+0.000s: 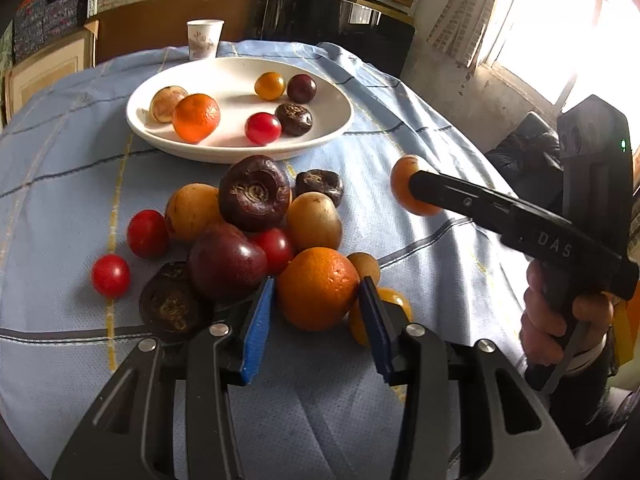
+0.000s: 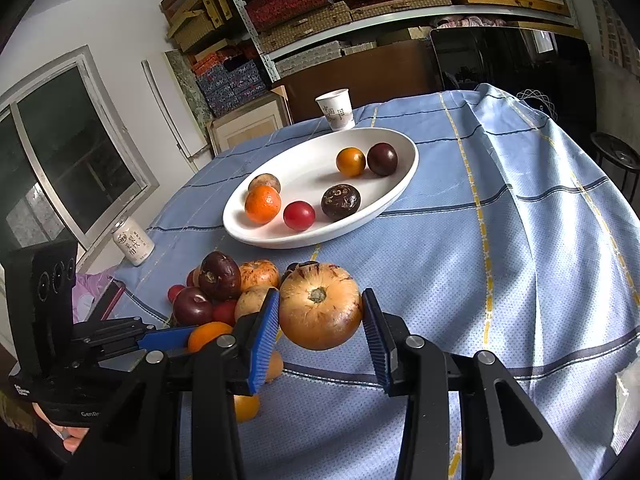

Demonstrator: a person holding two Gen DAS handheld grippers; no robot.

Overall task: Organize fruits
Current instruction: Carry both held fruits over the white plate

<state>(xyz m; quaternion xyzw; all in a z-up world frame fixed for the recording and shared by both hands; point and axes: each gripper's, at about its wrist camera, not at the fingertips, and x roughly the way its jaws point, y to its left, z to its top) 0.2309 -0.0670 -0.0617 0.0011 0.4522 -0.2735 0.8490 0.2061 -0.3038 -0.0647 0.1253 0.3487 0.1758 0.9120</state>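
Six fruits lie on the plate ahead; the pile remains. The right gripper clamps a tan fruit aloft. The left gripper hugs an orange between its pads.

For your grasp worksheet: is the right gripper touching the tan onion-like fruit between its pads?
Touching. The right wrist view shows both blue pads of the right gripper pressed against the tan fruit, which hangs above the tablecloth.

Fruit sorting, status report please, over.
Right gripper shut on tan fruit, lifted. Left gripper closed around orange in pile. White plate holds six fruits. Path clear.
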